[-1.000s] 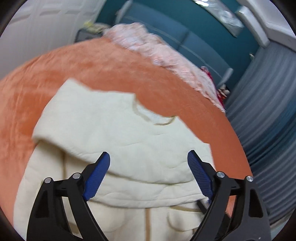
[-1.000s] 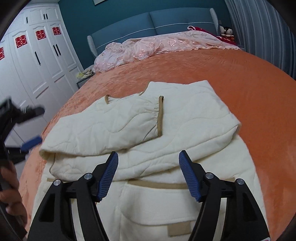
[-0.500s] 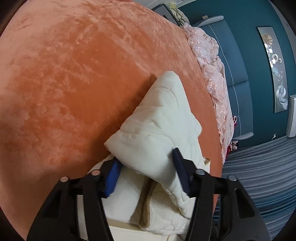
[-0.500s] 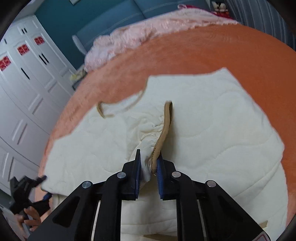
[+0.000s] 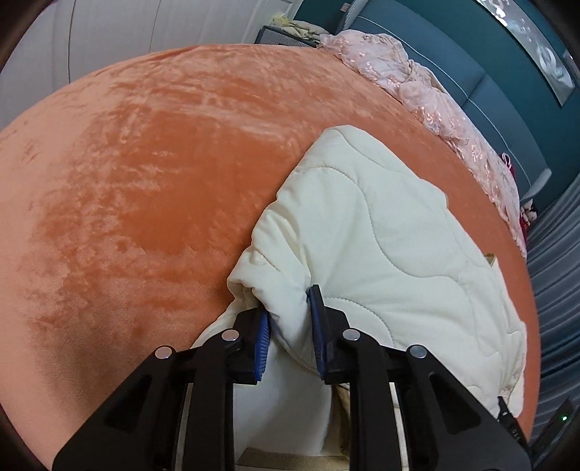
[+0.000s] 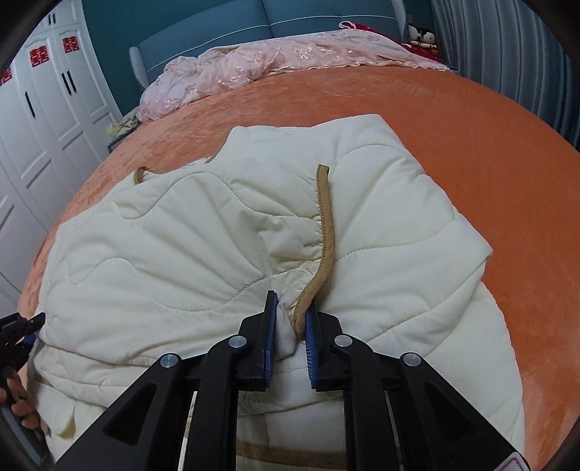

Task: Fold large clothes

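A cream quilted jacket (image 6: pixel 224 246) with tan trim lies on the orange bedspread (image 6: pixel 489 152); one sleeve is folded across its chest. My right gripper (image 6: pixel 291 319) is shut on the tan cuff (image 6: pixel 322 232) of that sleeve. My left gripper (image 5: pixel 288 308) is shut on the folded side edge of the jacket (image 5: pixel 380 235). The left gripper (image 6: pixel 18 329) also shows at the left edge of the right wrist view, at the jacket's side.
A pink lace cover (image 6: pixel 275 61) lies crumpled along the blue headboard (image 6: pixel 232 21). White wardrobe doors (image 6: pixel 47 108) stand to the left of the bed and grey curtains (image 6: pixel 507 47) to the right. Bare orange bedspread (image 5: pixel 127 181) spreads left of the jacket.
Both grippers were open above the jacket a second ago. The right closed on the sleeve cuff first; the left has now closed on the jacket's side fold.
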Tool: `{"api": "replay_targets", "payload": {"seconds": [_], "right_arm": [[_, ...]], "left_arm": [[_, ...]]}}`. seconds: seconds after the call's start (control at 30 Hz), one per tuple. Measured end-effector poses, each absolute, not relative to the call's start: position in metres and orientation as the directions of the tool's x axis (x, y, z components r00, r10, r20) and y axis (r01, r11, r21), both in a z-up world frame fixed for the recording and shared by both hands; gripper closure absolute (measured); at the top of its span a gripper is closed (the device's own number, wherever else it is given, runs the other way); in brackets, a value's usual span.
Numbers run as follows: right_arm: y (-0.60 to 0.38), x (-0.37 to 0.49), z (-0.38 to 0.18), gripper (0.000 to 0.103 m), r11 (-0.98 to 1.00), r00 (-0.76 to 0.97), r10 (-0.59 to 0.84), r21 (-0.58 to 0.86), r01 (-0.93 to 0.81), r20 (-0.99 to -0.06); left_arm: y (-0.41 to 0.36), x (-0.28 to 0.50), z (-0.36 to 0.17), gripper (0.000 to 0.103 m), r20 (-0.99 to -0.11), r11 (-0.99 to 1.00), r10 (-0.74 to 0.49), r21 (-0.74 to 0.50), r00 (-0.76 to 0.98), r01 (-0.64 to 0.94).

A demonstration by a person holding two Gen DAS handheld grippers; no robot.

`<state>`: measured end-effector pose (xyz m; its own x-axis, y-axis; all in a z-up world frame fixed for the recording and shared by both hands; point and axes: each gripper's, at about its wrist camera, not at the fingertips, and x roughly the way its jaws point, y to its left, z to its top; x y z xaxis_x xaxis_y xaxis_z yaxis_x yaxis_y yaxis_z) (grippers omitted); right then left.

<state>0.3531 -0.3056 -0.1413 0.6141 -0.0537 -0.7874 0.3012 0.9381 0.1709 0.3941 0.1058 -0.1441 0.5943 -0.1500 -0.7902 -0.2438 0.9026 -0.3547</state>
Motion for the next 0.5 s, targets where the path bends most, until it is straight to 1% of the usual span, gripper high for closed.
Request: {"api": "replay_targets", "payload": {"seconds": [0.1, 0.13, 0.23, 0.27, 0.3, 0.33, 0.43, 0.5], "right_arm": [[-0.304, 0.351, -0.134, 0.087, 0.940, 0.596, -0.070, 0.146, 0.307, -0.800], [-0.304, 0.345, -0.126, 0.080, 0.937, 0.593, -0.091, 0.132, 0.322, -0.800], [-0.304, 0.315, -0.089, 0.079, 0.926, 0.648, -0.163, 0.111, 0.361, -0.744], [-0.303, 0.307, -0.077, 0.078, 0.924, 0.671, -0.184, 0.105, 0.367, -0.719], [-0.299, 0.302, -0.068, 0.077, 0.927, 0.694, -0.181, 0.115, 0.357, -0.697], [-0.294, 0.304, -0.064, 0.077, 0.934, 0.702, -0.155, 0.129, 0.333, -0.695], [-0.270, 0.326, -0.067, 0.077, 0.955, 0.696, -0.037, 0.180, 0.236, -0.717], [-0.252, 0.342, -0.080, 0.077, 0.964, 0.674, -0.003, 0.176, 0.197, -0.739]], "left_arm": [[0.091, 0.393, -0.138, 0.081, -0.799, 0.955, -0.057, -0.219, 0.599, -0.202], [0.087, 0.391, -0.132, 0.078, -0.802, 0.966, -0.021, -0.170, 0.597, -0.195], [0.082, 0.370, -0.102, 0.069, -0.785, 0.983, 0.052, -0.069, 0.617, -0.171], [0.082, 0.360, -0.090, 0.065, -0.767, 0.984, 0.064, -0.056, 0.639, -0.166], [0.082, 0.354, -0.079, 0.063, -0.746, 0.986, 0.054, -0.066, 0.663, -0.155], [0.079, 0.351, -0.069, 0.058, -0.730, 0.986, 0.040, -0.080, 0.682, -0.143], [0.057, 0.363, -0.056, 0.055, -0.724, 0.989, -0.039, -0.126, 0.689, -0.077], [0.038, 0.376, -0.065, 0.054, -0.742, 0.993, -0.047, -0.108, 0.669, -0.050]]}}
